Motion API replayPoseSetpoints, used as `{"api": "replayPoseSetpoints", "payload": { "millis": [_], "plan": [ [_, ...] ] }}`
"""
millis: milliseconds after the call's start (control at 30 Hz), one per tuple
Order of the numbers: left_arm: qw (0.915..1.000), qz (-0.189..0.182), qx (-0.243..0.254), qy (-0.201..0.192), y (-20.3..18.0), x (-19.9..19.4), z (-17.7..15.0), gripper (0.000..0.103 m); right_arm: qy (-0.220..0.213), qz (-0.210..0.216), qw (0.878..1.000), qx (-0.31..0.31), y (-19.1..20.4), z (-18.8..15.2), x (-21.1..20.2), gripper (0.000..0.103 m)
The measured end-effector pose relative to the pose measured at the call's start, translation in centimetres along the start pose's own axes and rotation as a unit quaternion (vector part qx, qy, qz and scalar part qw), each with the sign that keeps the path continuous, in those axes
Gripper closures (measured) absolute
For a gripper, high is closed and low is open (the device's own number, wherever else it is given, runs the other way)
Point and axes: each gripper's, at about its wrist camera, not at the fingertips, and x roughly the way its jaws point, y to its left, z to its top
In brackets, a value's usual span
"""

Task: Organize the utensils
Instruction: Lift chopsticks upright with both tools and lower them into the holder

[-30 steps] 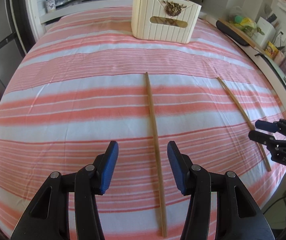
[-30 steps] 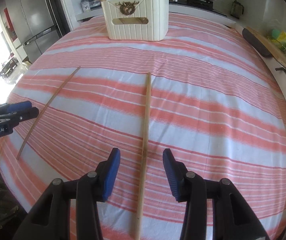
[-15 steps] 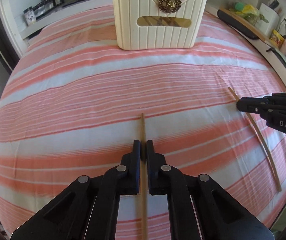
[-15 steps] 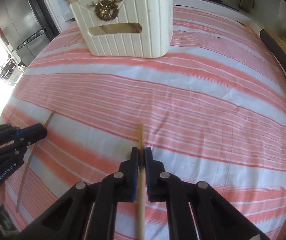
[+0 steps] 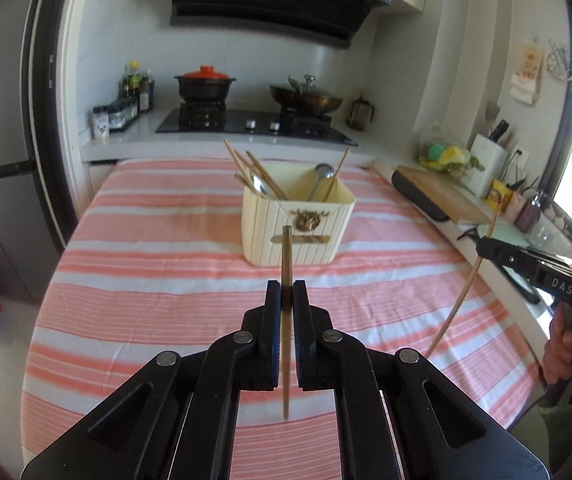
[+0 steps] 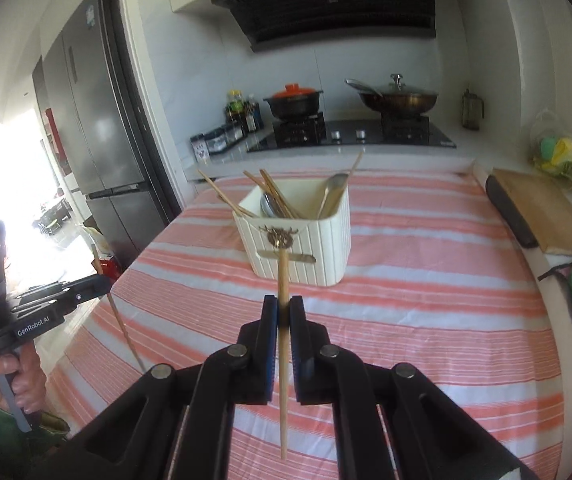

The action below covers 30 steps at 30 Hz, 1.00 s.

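My left gripper [image 5: 286, 286] is shut on a wooden chopstick [image 5: 286, 256] and holds it upright above the striped tablecloth [image 5: 157, 280]. My right gripper [image 6: 283, 302] is shut on a second wooden chopstick [image 6: 283, 276], also lifted and upright. Each gripper shows in the other's view, the right one [image 5: 486, 246] with its chopstick [image 5: 462, 300], the left one [image 6: 101, 280] with its chopstick [image 6: 119, 320]. The cream utensil holder [image 5: 298, 232] stands ahead on the table, also in the right wrist view [image 6: 298, 244], with several chopsticks and spoons in it.
A stove with a black pot [image 5: 205, 86] and a wok [image 5: 306, 98] stands behind the table. A wooden cutting board [image 6: 546, 210] and a dark roll [image 6: 506, 212] lie at the right edge. A fridge [image 6: 93, 120] stands at the left.
Both grippers closed on the chopsticks lying on the cloth and lifted them off it. Both views have tilted up from the table toward the holder and stove.
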Motion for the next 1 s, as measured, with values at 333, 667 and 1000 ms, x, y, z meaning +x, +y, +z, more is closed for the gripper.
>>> {"api": "replayPoseSetpoints", "payload": {
  "millis": [333, 667, 1000],
  "plan": [
    [0.9984, -0.018, 0.001, -0.054, -1.6, -4.1, 1.2, 0.1, -0.101, -0.027, 0.994, -0.041, 3.2, 0.7, -4.9, 0.097],
    [0.9975, -0.018, 0.024, -0.064, -2.8, -5.4, 0.9, 0.1, -0.13, -0.019, 0.991, -0.035, 3.7, 0.3, -5.7, 0.097],
    [0.9982, -0.019, 0.016, -0.054, -2.6, -4.6, 0.3, 0.1, -0.125, -0.021, 0.992, -0.025, 3.0, 0.0, -5.4, 0.097]
  ]
}}
